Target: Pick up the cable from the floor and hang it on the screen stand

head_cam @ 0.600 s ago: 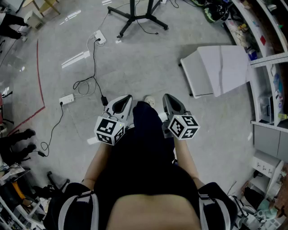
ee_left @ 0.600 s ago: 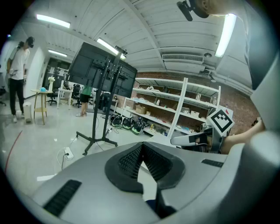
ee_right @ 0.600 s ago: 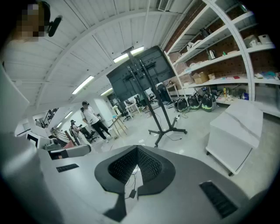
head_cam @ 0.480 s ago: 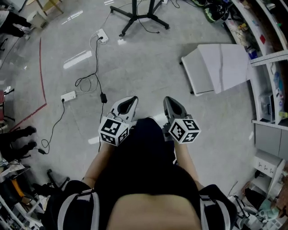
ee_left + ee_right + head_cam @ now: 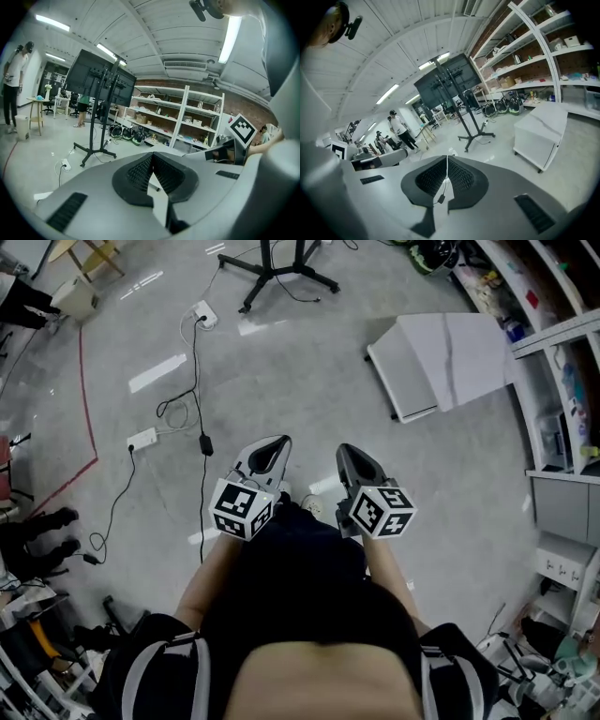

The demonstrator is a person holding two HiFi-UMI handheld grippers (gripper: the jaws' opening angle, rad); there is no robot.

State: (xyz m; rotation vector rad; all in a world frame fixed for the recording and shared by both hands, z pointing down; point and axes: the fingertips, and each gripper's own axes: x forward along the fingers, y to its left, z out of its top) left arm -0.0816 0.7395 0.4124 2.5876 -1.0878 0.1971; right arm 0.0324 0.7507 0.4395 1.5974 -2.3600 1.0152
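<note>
Now left claw [image 5: 274,443] and right claw [image 5: 346,452] closed, empty; two power strips [image 5: 204,314] [image 5: 142,439], one looped cable [image 5: 196,371] ahead

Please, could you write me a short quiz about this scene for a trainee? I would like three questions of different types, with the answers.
1. True or false: the right gripper is holding the cable.
2. In the head view, where is the screen stand? A) at the top edge, beyond the cable. B) at the bottom edge. C) between the two grippers.
3. What is between the jaws of the left gripper?
Key: 1. False: its jaws are shut and empty, and the cable lies on the floor. 2. A. 3. Nothing; the jaws are shut together.
</note>
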